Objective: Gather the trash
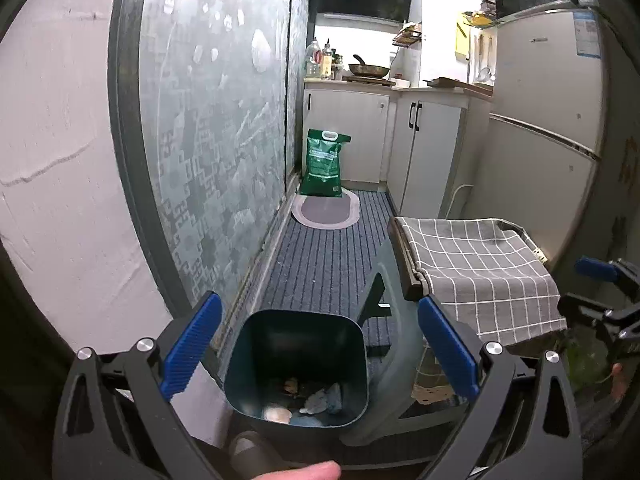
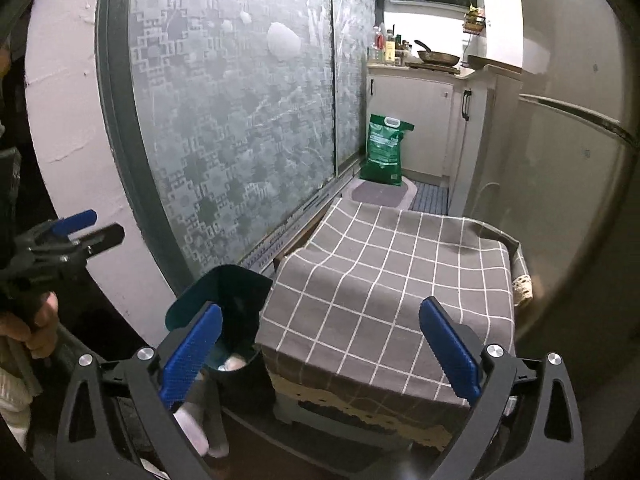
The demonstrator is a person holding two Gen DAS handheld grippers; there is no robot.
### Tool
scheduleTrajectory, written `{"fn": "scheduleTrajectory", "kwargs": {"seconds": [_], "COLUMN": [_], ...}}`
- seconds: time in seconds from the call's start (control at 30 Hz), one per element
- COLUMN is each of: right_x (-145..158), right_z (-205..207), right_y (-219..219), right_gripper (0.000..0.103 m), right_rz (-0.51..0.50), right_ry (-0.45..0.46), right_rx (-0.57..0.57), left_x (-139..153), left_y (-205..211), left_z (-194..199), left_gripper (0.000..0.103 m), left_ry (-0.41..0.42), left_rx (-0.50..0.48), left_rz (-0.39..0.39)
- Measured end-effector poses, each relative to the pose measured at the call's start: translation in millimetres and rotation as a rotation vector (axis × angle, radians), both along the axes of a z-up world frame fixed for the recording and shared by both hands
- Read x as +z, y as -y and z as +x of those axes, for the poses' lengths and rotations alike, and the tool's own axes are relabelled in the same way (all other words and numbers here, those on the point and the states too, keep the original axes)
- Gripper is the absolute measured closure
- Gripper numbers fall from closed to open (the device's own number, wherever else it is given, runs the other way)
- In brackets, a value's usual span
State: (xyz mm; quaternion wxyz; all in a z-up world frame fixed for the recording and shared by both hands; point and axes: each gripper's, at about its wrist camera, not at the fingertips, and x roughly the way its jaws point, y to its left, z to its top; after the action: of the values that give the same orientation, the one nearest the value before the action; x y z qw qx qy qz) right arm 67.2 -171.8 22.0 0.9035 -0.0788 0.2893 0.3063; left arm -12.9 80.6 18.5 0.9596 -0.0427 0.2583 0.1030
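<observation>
Left gripper [image 1: 320, 344], fingers wide, empty, above the dark teal square plastic bin [image 1: 296, 364] holding crumpled trash [image 1: 320, 398]; right gripper [image 2: 320, 348] likewise wide, over the grey checked cloth [image 2: 384, 280].

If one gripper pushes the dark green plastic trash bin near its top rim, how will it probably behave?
The dark green plastic trash bin is tall with a narrower base, so a push near the rim would probably tip it rather than slide it. Only a few crumpled scraps lie at its bottom, so it is likely light. Its smooth walls look stiff but may be slippery.
</observation>
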Motion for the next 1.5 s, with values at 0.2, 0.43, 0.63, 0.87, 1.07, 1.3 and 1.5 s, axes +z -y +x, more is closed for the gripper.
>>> {"fn": "scheduleTrajectory", "kwargs": {"seconds": [0.2, 0.43, 0.63, 0.87, 1.07, 1.3, 1.5], "right_x": [-1.5, -3.3, -4.3, -4.4, -4.5, -4.6, -5.0], "right_z": [0.6, 0.6, 1.2, 0.7, 0.6, 0.6, 0.5], "right_y": [-1.9, -2.6, -1.2, -2.0, -2.9, -3.1, -3.0], "right_gripper": [0.003, 0.003, 0.003, 0.003, 0.003, 0.003, 0.003], "right_rz": [-0.006, -0.008, -0.004, -0.008, -0.007, -0.008, -0.008], "right_ry": [-0.005, -0.008, -0.01, -0.01, -0.01, -0.009, -0.009], "right_rx": [-0.006, -0.007, -0.011, -0.011, -0.012, -0.013, -0.012], "left_x": [4.2, 4.6, 5.0, 4.8, 4.8, 4.9, 4.9], "left_y": [3.7, 7.0, 8.1, 7.8, 7.9, 7.3, 7.2], "left_z": [-2.5, -2.5, -2.9, -2.8, -2.9, -3.1, -3.3], "left_gripper": [0.003, 0.003, 0.003, 0.003, 0.003, 0.003, 0.003], "left_ry": [0.016, 0.021, 0.027, 0.028, 0.026, 0.027, 0.029], "left_rx": [-0.012, -0.024, -0.022, -0.021, -0.019, -0.019, -0.015], "left_rz": [0.008, 0.013, 0.016, 0.017, 0.017, 0.017, 0.019]}}
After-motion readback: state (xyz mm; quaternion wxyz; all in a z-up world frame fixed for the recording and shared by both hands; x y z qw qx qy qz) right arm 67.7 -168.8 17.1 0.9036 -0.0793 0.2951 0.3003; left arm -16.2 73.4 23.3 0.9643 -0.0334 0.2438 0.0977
